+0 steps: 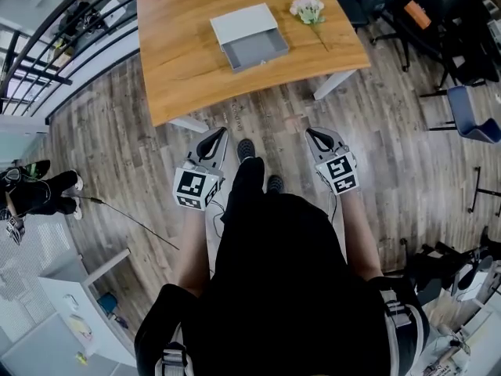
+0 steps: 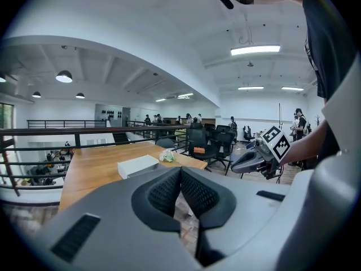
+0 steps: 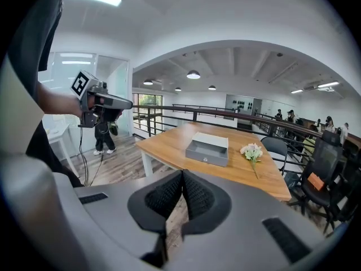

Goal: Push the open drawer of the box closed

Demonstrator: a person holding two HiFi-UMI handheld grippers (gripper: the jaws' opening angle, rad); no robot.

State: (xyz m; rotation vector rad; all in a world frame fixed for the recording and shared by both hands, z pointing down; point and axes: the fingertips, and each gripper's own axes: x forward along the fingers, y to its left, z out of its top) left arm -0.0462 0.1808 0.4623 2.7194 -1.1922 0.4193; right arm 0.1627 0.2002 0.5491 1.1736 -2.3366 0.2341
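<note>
A grey box (image 1: pixel 244 23) lies on the wooden table (image 1: pixel 180 61), with its drawer (image 1: pixel 255 52) pulled out toward me. The same box (image 3: pixel 211 142) shows its drawer front and knob in the right gripper view. In the left gripper view the box (image 2: pixel 138 165) is small and far off. My left gripper (image 1: pixel 216 136) and right gripper (image 1: pixel 314 134) hang over the floor, short of the table's near edge, and both are shut with nothing between the jaws. The left gripper (image 2: pixel 180 171) and right gripper (image 3: pixel 182 174) show their pads pressed together.
A small bunch of white flowers (image 1: pixel 308 9) lies on the table right of the box. Office chairs (image 1: pixel 427 10) stand at the right. A railing (image 1: pixel 55 37) runs along the left. Another person (image 1: pixel 35 192) stands on the floor at the left.
</note>
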